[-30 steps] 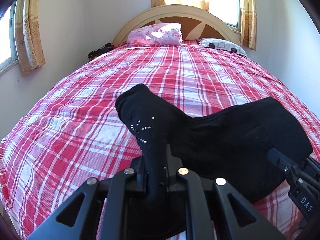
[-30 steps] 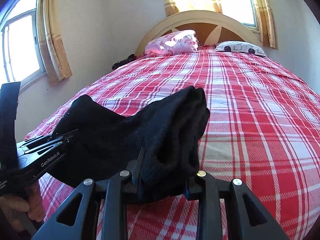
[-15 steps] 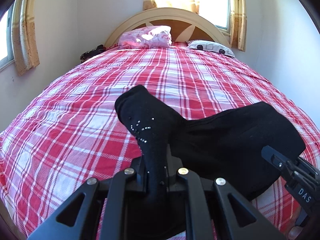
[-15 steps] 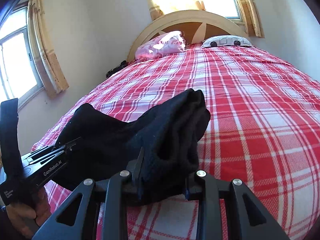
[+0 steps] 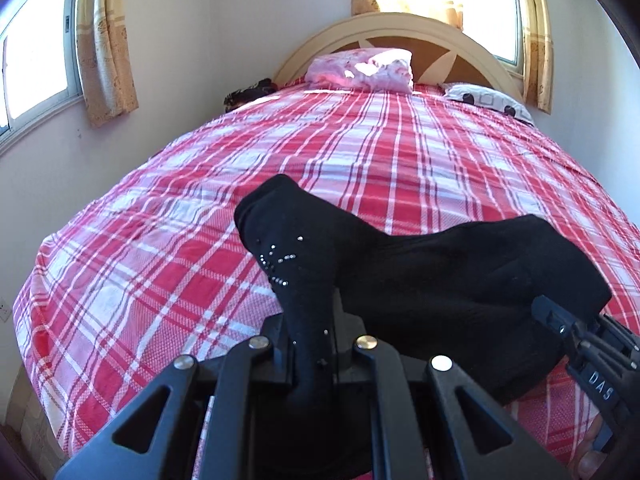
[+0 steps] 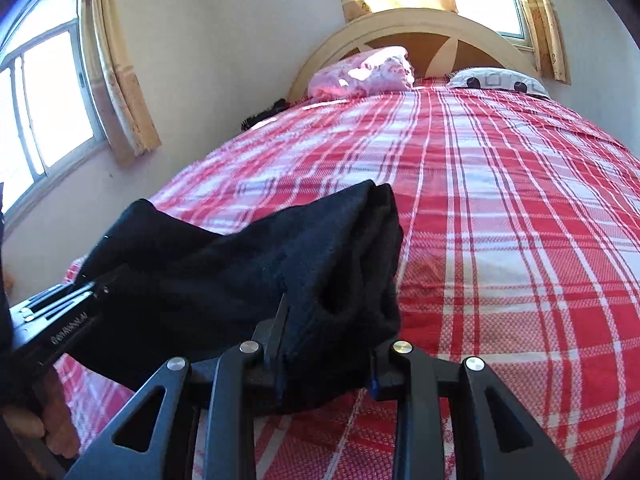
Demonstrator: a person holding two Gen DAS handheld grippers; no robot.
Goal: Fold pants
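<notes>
Both grippers' fingers [image 5: 308, 344] clamping pants [image 5: 440, 280]

1. We can read "DAS" in white letters on the right gripper [image 5: 600, 376] body.
2. On the left gripper [image 6: 60, 332] body we read "GenRobot.AI", tilted and a bit blurry.

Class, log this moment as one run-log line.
left gripper: shut on black pants | right gripper: shut on black pants | plaid bed: below

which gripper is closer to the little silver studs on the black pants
Left. The left gripper clamps the black pants just below the silver studs; the right gripper grips the far plain end.
</notes>
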